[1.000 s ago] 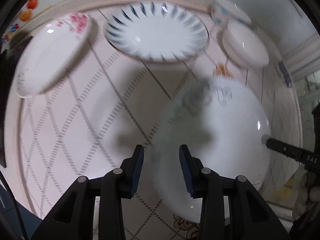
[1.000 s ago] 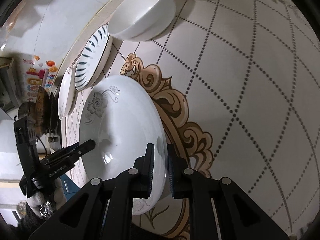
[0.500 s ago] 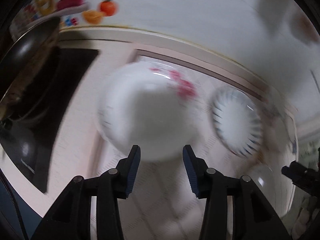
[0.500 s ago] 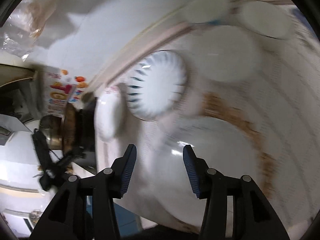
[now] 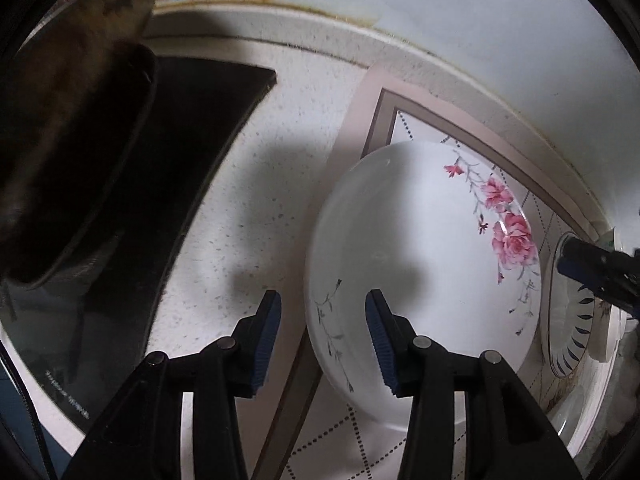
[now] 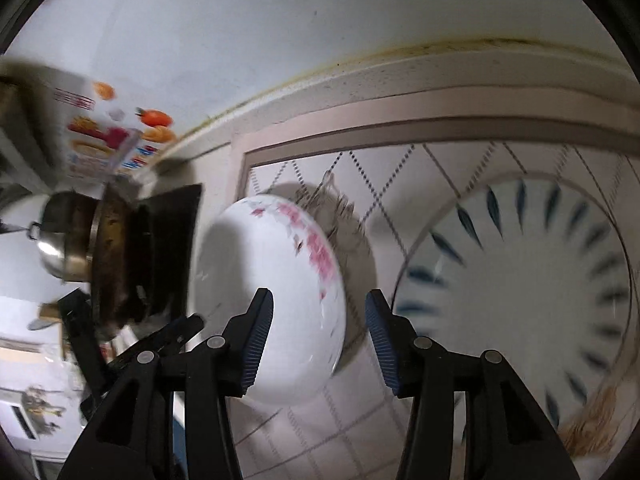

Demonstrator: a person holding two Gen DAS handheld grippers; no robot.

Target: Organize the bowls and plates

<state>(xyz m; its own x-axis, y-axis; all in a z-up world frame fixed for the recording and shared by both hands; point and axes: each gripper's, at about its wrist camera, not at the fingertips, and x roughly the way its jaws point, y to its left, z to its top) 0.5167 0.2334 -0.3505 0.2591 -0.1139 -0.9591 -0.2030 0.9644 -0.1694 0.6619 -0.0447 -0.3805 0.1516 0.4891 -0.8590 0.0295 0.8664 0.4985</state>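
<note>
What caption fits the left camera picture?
Open left tongs hover at the rim of a pink-flowered plate beside the dark stovetop.

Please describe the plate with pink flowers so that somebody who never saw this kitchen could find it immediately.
Start from the black stove top at the left end of the counter. The first dish beside it, on the patterned mat, is the pink-flower plate. Its neighbour, the blue-petal plate, has dark blue marks around the rim instead.

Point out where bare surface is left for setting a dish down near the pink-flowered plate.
Free: the speckled counter between the black stovetop and the pink-flowered plate, and the strip of patterned mat behind that plate. Crowded: the plate's other side, where the blue-petal plate sits close; in the left wrist view more dishes overlap there.
</note>
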